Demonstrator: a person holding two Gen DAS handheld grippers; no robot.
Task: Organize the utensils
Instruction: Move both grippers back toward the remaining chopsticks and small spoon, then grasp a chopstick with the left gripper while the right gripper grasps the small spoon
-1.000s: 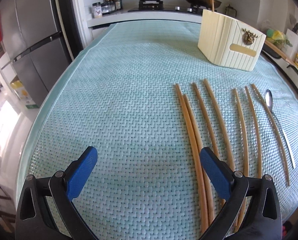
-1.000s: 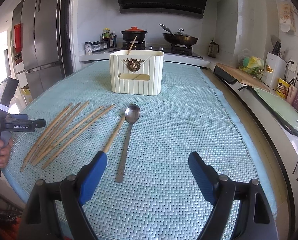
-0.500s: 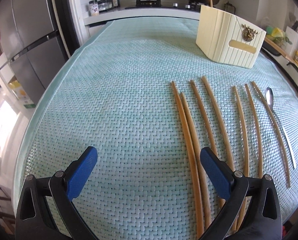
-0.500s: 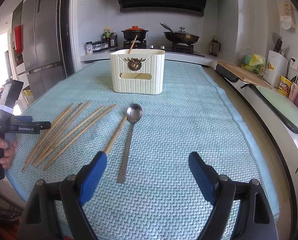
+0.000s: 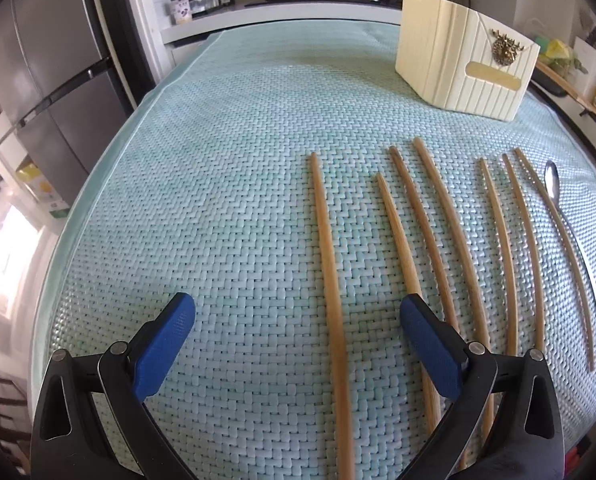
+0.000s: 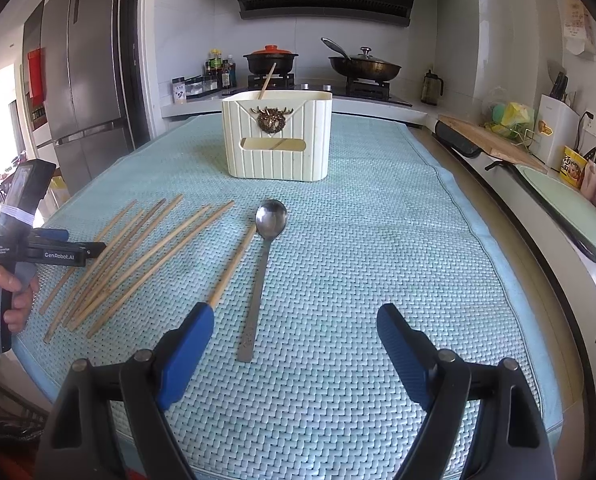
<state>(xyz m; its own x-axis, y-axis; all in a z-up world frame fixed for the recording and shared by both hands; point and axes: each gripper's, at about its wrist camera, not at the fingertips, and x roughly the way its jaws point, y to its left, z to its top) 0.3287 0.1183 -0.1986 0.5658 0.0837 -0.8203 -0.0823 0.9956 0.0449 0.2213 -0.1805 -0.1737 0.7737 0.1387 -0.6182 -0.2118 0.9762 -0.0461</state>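
Note:
Several wooden chopsticks (image 5: 410,216) lie side by side on the teal woven mat (image 5: 218,160); they also show at the left of the right wrist view (image 6: 146,256). A metal spoon (image 6: 264,256) lies right of them, also in the left wrist view (image 5: 566,220). A cream utensil holder (image 6: 278,136) stands behind with one chopstick in it; the left wrist view shows it too (image 5: 462,72). My left gripper (image 5: 298,320) is open, low over the mat, with the leftmost chopstick (image 5: 326,240) between its fingers. My right gripper (image 6: 294,336) is open and empty, near the spoon's handle end.
A stove with a pot (image 6: 270,58) and pan (image 6: 364,66) stands behind the counter. A fridge (image 6: 82,80) is at the left. A cutting board (image 6: 490,140) and small items line the right counter. The mat's front edge lies below both grippers.
My left gripper has moved forward and right, so the leftmost chopstick now lies between its fingers. My right gripper has moved slightly closer to the spoon. Nothing has been grasped.

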